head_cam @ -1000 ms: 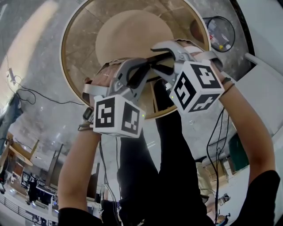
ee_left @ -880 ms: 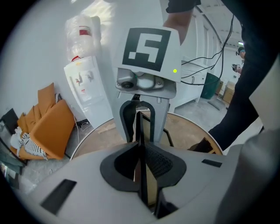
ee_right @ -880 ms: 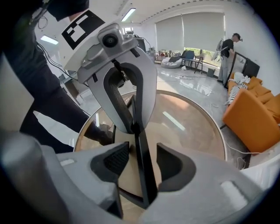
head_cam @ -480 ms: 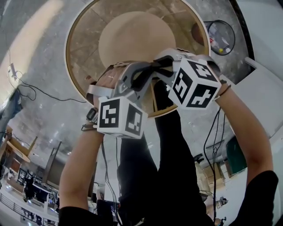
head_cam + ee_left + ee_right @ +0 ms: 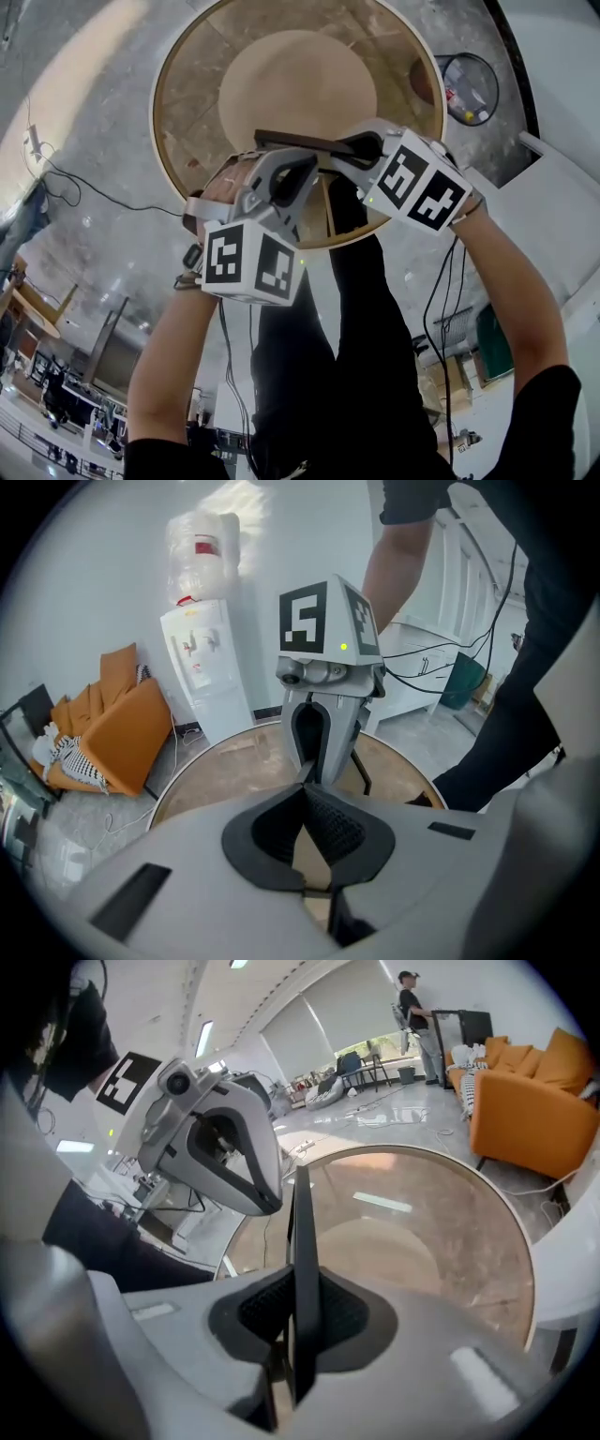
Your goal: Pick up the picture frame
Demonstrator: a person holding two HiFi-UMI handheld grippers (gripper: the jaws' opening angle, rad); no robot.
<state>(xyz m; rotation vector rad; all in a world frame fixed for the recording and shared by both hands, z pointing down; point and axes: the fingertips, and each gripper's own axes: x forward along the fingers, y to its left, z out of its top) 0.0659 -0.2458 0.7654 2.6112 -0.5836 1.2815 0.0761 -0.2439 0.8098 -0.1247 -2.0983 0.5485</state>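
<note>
The picture frame (image 5: pixel 309 142) is thin and dark. It shows edge-on as a bar above the round wooden table (image 5: pixel 187 84). My left gripper (image 5: pixel 314 161) comes at it from the near side and my right gripper (image 5: pixel 354 147) from the right. In the right gripper view the frame (image 5: pixel 302 1241) stands upright between my right gripper's (image 5: pixel 298 1283) pads. Those jaws are closing and the pads touch both faces. In the left gripper view my left gripper (image 5: pixel 306 789) is shut on a thin sliver of the frame (image 5: pixel 307 782). The right gripper (image 5: pixel 311 772) faces it closely.
A water dispenser (image 5: pixel 202 672) and an orange sofa (image 5: pixel 122 724) stand beyond the table. A round bin (image 5: pixel 469 75) sits on the floor at the upper right, and cables (image 5: pixel 84 197) trail at the left. The person's dark legs (image 5: pixel 375 309) are below the table's near rim.
The frame's dark edge has come into sight above the table between the grippers. The right gripper has rolled, turning its marker cube. Both hands have shifted up the picture.
</note>
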